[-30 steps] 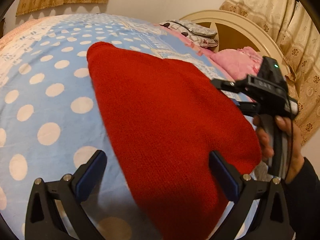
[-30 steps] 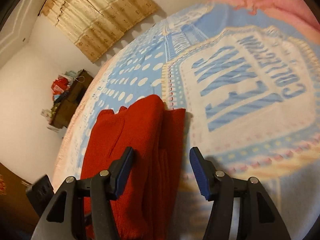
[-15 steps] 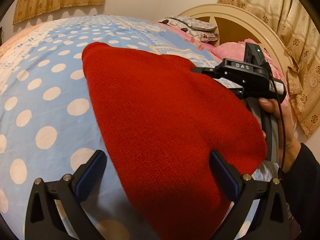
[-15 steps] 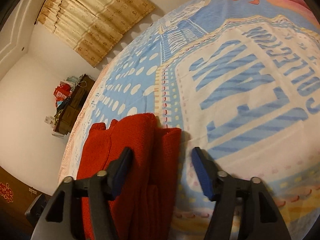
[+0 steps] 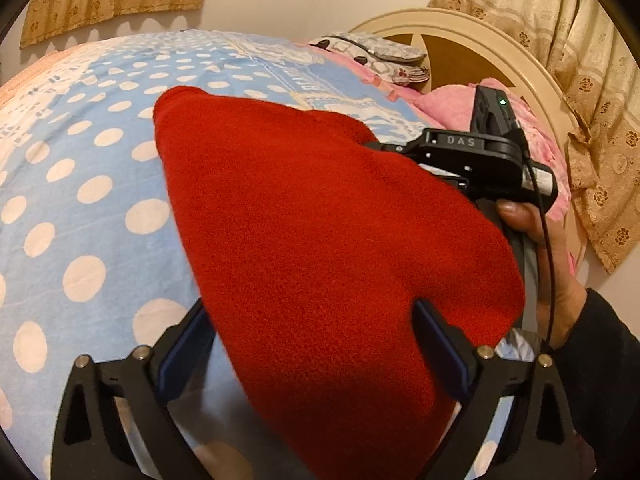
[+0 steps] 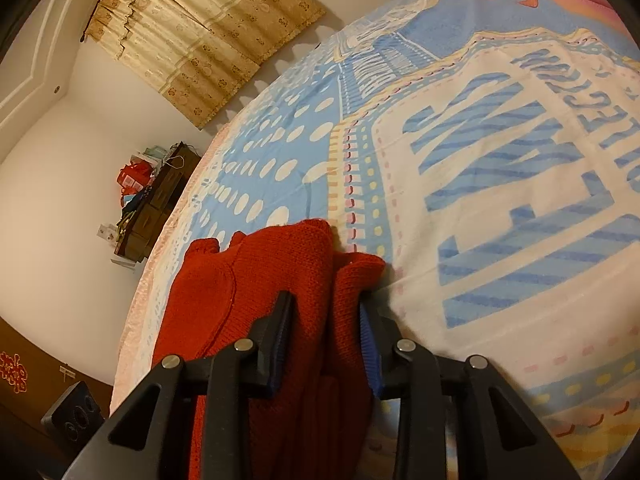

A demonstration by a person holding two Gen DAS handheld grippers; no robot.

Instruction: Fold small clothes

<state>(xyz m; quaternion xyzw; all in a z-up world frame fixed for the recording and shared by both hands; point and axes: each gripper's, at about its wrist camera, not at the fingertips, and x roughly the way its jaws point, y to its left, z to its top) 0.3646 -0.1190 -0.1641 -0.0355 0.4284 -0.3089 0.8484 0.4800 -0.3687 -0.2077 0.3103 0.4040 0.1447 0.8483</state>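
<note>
A red knit garment (image 5: 320, 240) lies folded on the blue dotted bedspread (image 5: 80, 200). My left gripper (image 5: 312, 344) is open, its fingers straddling the near end of the garment. In the right wrist view my right gripper (image 6: 326, 332) has narrowed around the folded side edge of the red garment (image 6: 272, 272), with cloth between its fingers. The right gripper's body and the hand holding it show at the garment's right side in the left wrist view (image 5: 480, 152).
The bedspread has a large white panel with blue letters (image 6: 500, 180). Pink bedding (image 5: 520, 132), a pillow (image 5: 372, 52) and a cream headboard (image 5: 460, 28) lie beyond. A dark cabinet with clutter (image 6: 152, 200) stands by the wall. Curtains (image 5: 580, 80) hang at the right.
My right gripper has moved forward onto the garment's edge and narrowed from wide open to gripping the cloth. My left gripper has moved forward onto the garment's near end and stayed open.
</note>
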